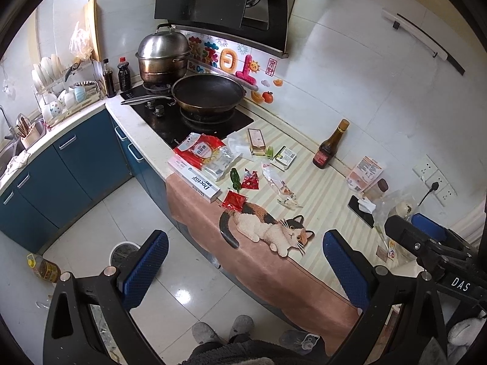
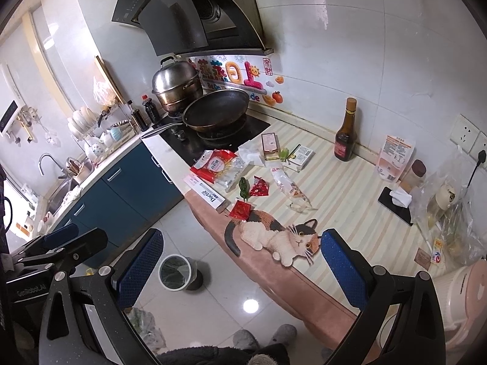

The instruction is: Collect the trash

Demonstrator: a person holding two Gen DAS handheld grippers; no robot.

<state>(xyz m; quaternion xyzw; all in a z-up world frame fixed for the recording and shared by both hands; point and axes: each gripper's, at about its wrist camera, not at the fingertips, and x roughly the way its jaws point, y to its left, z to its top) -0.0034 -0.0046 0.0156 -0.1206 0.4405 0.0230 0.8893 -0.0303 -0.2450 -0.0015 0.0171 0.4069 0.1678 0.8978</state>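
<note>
Trash lies on the counter mat [image 1: 319, 188]: red wrappers [image 1: 233, 200] [image 2: 240, 210], a crumpled red packet [image 1: 251, 180] [image 2: 259, 188], a clear plastic wrapper [image 1: 278, 185] [image 2: 289, 188], a green wrapper [image 1: 235, 179], a white Doctor box [image 1: 194, 179] [image 2: 207, 196] and red-white bags [image 1: 201, 152] [image 2: 216, 164]. A small bin [image 2: 175, 272] [image 1: 121, 254] stands on the floor below the counter. My left gripper [image 1: 245, 270] is open and empty, in front of the counter edge. My right gripper [image 2: 242, 269] is open and empty, beside it.
A wok [image 1: 208, 94] and steamer pot [image 1: 162, 56] sit on the hob. A dark sauce bottle [image 1: 330, 146] [image 2: 345, 133], a phone [image 2: 395, 205], bags and a pink appliance [image 2: 462, 298] stand at the right. Blue cabinets [image 1: 76, 164], a dish rack and an oil bottle [image 1: 45, 269] are left.
</note>
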